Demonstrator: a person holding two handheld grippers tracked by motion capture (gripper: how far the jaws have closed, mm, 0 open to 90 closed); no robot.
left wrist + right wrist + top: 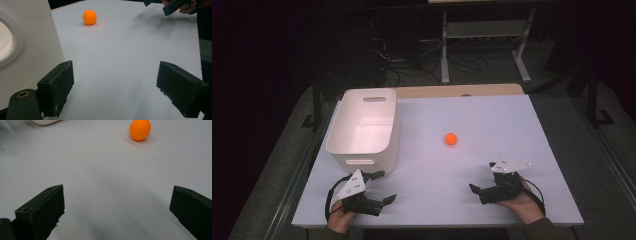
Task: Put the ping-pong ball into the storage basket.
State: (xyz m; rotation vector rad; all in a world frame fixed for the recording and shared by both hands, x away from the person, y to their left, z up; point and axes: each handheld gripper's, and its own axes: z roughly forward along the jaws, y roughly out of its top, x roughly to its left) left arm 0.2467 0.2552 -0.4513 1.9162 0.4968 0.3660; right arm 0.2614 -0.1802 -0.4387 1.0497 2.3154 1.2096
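High view shows the whole worktop (492,115): the orange ball (451,138) lies free near the middle, right of the white bin (362,131). Left gripper (384,187) and right gripper (482,176) rest near the front edge, both released, grasping nothing. Right gripper view shows the ball (140,129) close ahead between its spread jaws.

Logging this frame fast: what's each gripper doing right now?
Left gripper: open, holding nothing, beside the bin.
Right gripper: open, holding nothing, short of the ball.
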